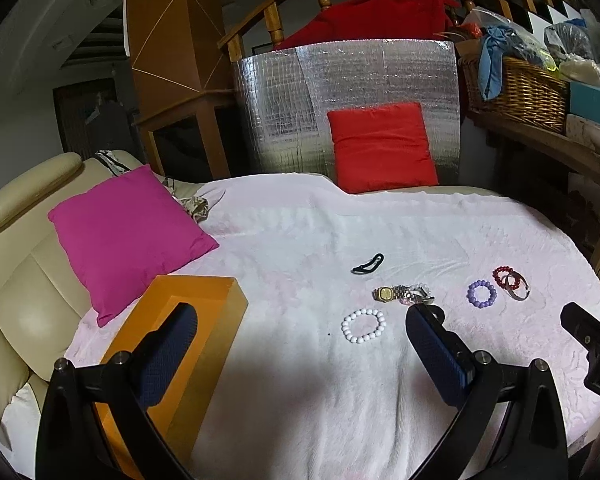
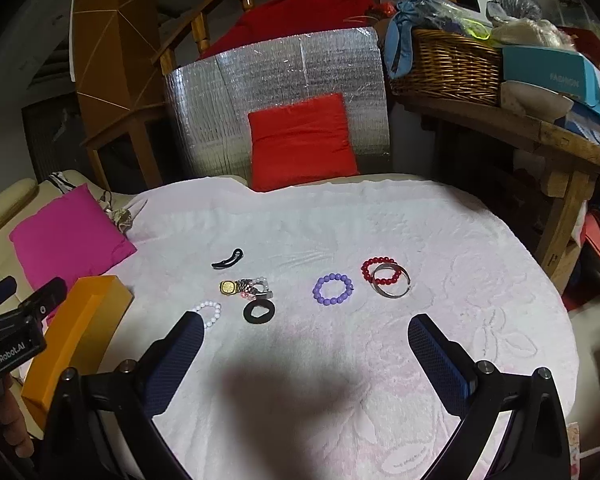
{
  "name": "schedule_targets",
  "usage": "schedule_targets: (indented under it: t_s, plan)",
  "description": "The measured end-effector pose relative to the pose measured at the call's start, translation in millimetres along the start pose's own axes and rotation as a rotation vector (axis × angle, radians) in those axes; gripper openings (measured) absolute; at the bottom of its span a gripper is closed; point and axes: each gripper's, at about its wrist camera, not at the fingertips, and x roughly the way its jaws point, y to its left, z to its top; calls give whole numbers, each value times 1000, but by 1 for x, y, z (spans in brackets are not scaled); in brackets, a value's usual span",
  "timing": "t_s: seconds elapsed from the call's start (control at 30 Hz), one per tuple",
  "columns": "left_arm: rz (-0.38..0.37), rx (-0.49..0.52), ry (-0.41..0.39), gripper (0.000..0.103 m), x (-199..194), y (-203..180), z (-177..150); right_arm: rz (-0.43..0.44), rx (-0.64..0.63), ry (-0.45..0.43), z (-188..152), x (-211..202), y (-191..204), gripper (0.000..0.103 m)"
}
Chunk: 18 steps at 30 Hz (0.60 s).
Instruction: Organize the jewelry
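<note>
Jewelry lies spread on a pale pink towel [image 1: 300,224] [image 2: 440,240]. There is a white bead bracelet [image 1: 363,325] [image 2: 210,313], a gold-faced watch [image 1: 396,293] [image 2: 240,287], a black hair clip [image 1: 367,264] [image 2: 227,259], a purple bead bracelet [image 1: 481,293] [image 2: 333,289], a red bead bracelet [image 1: 505,276] [image 2: 381,271] overlapping a silver bangle [image 1: 518,289] [image 2: 392,282], and a black hair tie [image 2: 258,312]. An orange box [image 1: 180,356] [image 2: 76,336] lies at the left. My left gripper [image 1: 300,320] is open above the towel, near the white bracelet. My right gripper [image 2: 306,330] is open too, short of the jewelry.
A magenta cushion [image 1: 124,236] [image 2: 68,236] lies beside the box, and a red cushion [image 1: 382,146] [image 2: 300,142] leans on a silver foil panel [image 1: 300,100]. A wicker basket [image 1: 520,92] [image 2: 452,66] sits on a wooden shelf at the right. A cream sofa [image 1: 16,264] lies left.
</note>
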Motion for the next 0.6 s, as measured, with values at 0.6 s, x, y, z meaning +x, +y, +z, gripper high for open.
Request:
schedule_targets:
  t_s: [0.6]
  plan:
    - [-40,11,66,103,61,-28,-7,-30,-16,23,13,51,-18,103]
